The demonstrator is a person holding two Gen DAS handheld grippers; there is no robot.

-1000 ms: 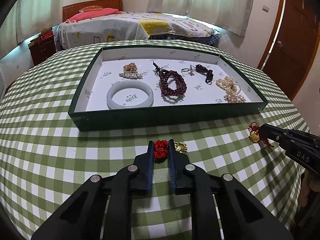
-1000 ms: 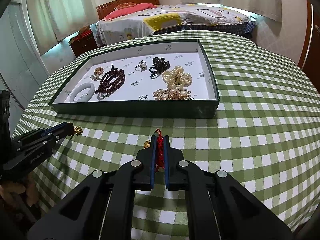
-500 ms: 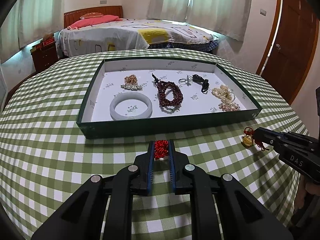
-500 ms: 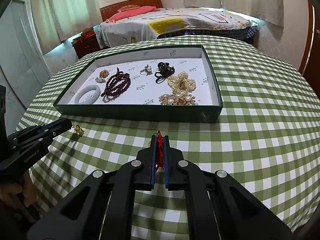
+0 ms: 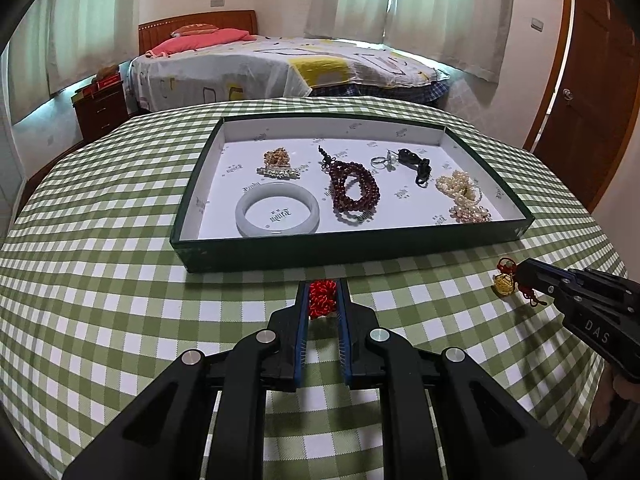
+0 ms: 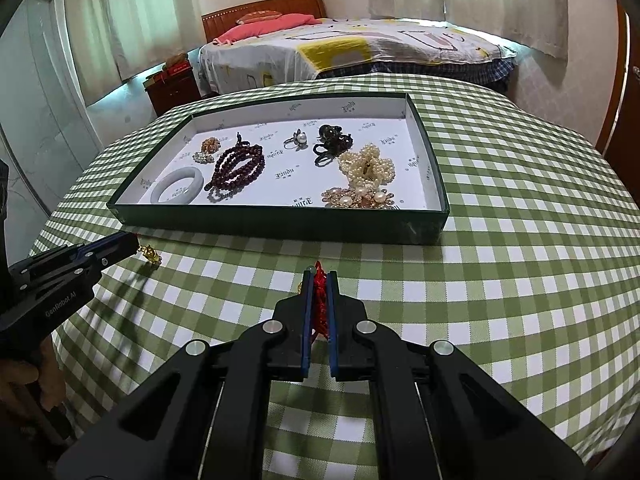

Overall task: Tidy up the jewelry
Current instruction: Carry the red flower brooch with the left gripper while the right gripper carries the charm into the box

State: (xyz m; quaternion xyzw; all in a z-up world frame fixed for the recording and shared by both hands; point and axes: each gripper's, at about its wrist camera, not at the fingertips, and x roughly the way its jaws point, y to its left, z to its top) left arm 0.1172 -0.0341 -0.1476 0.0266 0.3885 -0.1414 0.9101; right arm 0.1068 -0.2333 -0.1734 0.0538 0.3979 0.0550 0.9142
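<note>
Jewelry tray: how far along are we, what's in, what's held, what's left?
Already in the tray: white bangle, dark bead bracelet, gold brooch, ring, black piece, pearl cluster. In hand: the left claw and right claw each pinch a red-knotted gold charm. Left: drop both charms into the tray; nothing else loose shows on the checked cloth.

The left gripper's [image 5: 322, 300] fingers hide most of the red knot [image 5: 321, 300] (its gold charm is unseen there). Print on the tray's [image 5: 352, 246] lining is too small to read.
</note>
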